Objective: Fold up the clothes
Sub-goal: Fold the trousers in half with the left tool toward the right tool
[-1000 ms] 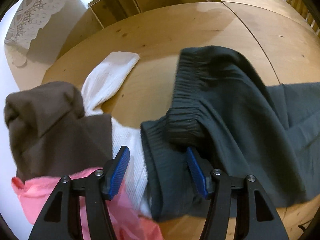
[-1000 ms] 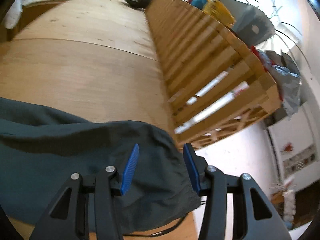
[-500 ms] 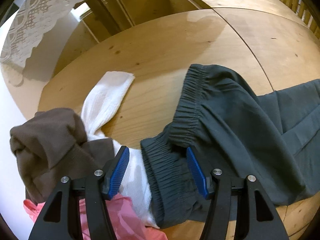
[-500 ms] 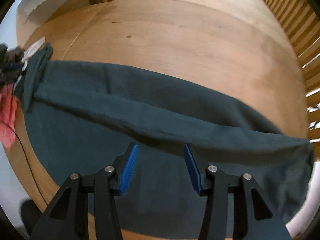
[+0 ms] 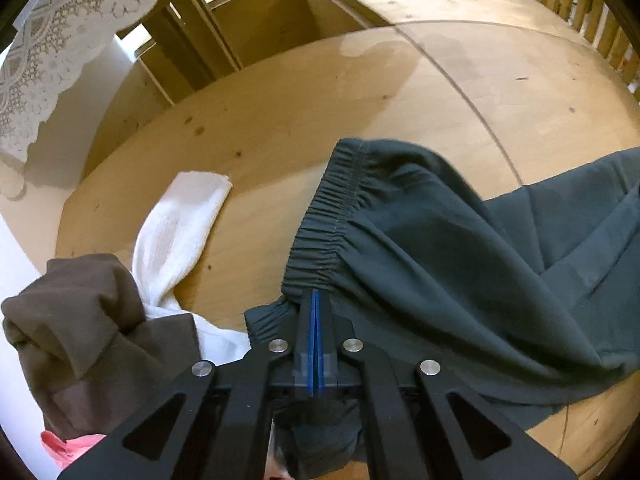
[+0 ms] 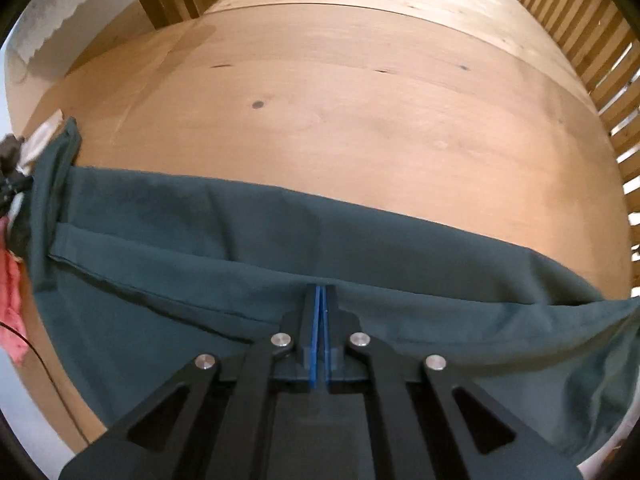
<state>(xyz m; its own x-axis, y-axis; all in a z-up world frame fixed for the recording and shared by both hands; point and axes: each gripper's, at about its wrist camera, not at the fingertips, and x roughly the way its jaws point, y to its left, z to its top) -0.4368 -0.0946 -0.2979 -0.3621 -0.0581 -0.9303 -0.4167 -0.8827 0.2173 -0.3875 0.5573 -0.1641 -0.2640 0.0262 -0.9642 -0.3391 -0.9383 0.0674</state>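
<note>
dark green pants (image 5: 460, 280) are lying spread out along the near edge of the wooden table (image 5: 280, 128); they are the thing being folded; the stretchy waistband (image 5: 332, 216) is sitting at the left end of the table, and the legs are running across toward the right end (image 6: 500, 312); the left tongs (image 5: 316, 296) are closed tight, with the blue pads (image 5: 313, 340) pressed together, and they are pinching the bunched cloth at the waistband; the cloth is lifting a little where it is pinched; the right tongs (image 6: 321, 290) are closed tight too, and they are pinching a fold of the pants partway along the leg; the cloth is pulling up into a small ridge at that spot; a white sock (image 5: 180, 232) is lying just beside the waistband, near the left edge of the table; a brown cloth (image 5: 80, 320) is sitting in a heap on the sock's lower part, at the left corner; a pink cloth (image 5: 68, 442) is peeking out under the brown one; a white lace cloth (image 5: 52, 52) is hanging past the far left side; wooden slats (image 6: 592, 52) are standing along the right edge of the table.
</note>
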